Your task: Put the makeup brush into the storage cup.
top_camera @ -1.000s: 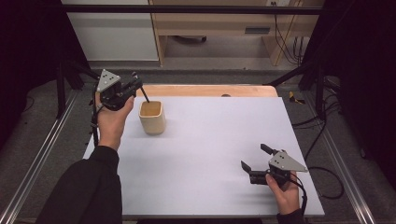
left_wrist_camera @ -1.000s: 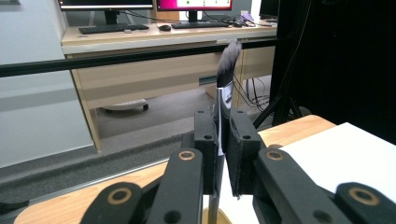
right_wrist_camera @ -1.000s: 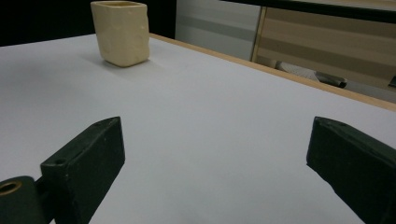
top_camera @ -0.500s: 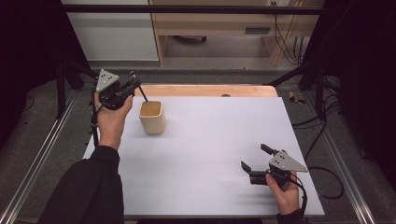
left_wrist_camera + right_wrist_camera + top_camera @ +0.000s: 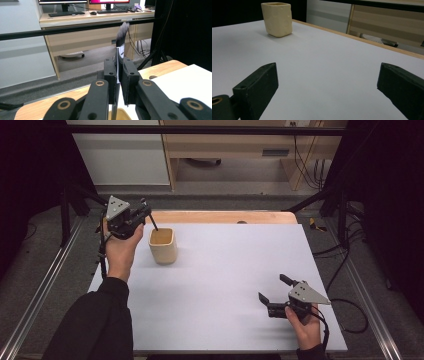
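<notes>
Brush poised over the cup on the worktop

I'm seeing the cream cup sitting far-left; my left hand-held gripper is clenching the brush, handle tip just above the cup; my right hand-held gripper is resting released, well apart.

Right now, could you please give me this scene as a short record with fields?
surface: white table
left gripper: shut on a brush, bristles up, handle end just above the cup
cup: cream, upright, at the table's far left
right gripper: jaws wide open, nothing between them, low at the table's near right
contact: whether the brush touches the cup is unclear
</notes>
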